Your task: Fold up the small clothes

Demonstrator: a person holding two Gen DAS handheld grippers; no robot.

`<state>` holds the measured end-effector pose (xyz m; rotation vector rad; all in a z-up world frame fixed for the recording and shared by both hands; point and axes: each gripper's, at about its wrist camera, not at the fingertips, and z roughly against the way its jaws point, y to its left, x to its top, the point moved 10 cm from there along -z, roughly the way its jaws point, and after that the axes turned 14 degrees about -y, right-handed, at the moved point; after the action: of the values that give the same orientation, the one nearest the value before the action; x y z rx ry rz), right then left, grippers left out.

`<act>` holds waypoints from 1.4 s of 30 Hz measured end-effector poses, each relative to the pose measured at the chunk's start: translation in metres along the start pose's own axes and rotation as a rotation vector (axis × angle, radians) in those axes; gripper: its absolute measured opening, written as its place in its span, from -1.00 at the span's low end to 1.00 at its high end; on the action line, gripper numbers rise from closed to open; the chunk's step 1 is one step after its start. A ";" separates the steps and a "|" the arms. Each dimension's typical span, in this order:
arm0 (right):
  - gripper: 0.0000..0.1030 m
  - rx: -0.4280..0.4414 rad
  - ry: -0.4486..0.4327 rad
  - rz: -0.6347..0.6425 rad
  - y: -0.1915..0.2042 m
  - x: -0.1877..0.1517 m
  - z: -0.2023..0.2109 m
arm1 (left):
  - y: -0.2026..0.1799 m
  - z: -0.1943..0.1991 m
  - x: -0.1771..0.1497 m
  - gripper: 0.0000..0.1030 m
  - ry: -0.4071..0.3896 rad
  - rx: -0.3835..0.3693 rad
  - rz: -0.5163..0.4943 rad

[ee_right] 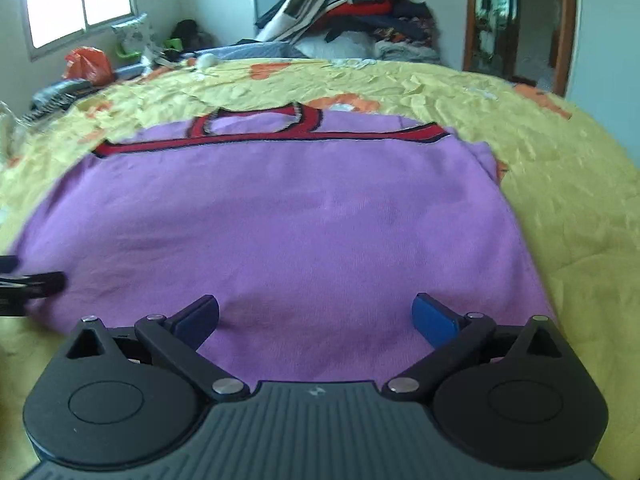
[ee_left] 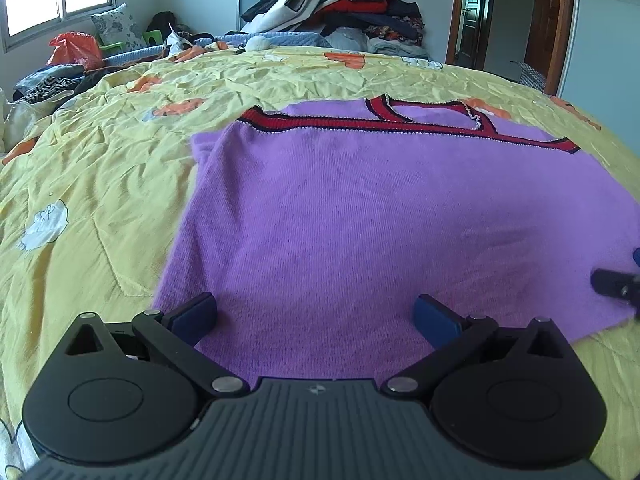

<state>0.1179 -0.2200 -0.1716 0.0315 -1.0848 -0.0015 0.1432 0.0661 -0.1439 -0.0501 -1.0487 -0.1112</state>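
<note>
A small purple knit top (ee_left: 360,216) with red, dark-edged trim (ee_left: 360,122) lies on the yellow bedspread, folded once so the trim band runs across its far edge. It also shows in the right wrist view (ee_right: 288,216). My left gripper (ee_left: 316,316) is open and empty over the top's near left part. My right gripper (ee_right: 316,314) is open and empty over its near right part. Each gripper's fingers show at the edge of the other view: the right one (ee_left: 616,284), the left one (ee_right: 36,284).
The yellow bedspread (ee_left: 100,168) with orange and white patches covers the bed. A tall pile of clothes (ee_left: 344,4) stands at the far end, an orange bag (ee_left: 74,50) and dark clothes at the far left, a doorway (ee_left: 476,12) at the right.
</note>
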 end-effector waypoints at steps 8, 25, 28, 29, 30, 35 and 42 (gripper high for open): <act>1.00 0.018 0.042 0.001 -0.006 -0.002 0.016 | 0.002 0.007 -0.005 1.00 -0.008 -0.008 -0.005; 1.00 -0.031 0.008 -0.017 -0.014 0.003 0.027 | 0.070 0.023 0.035 1.00 -0.122 -0.110 0.112; 1.00 -0.007 -0.011 0.035 0.019 0.005 0.031 | 0.108 -0.009 0.056 1.00 -0.036 -0.272 0.279; 1.00 0.026 -0.005 0.047 0.034 0.004 0.030 | 0.120 -0.024 0.061 1.00 0.010 -0.308 0.347; 1.00 0.039 -0.014 0.044 0.046 0.005 0.029 | 0.129 -0.038 0.065 1.00 0.041 -0.365 0.420; 1.00 0.140 -0.055 0.180 0.126 0.008 0.029 | 0.147 -0.101 0.078 1.00 0.202 -0.619 0.741; 1.00 0.268 -0.105 0.338 0.207 0.006 0.035 | 0.135 -0.159 0.102 1.00 0.341 -0.777 0.886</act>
<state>0.0868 -0.0141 -0.1450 0.0897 -1.1783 0.4509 0.3457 0.1780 -0.1331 -1.1456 -0.5181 0.2783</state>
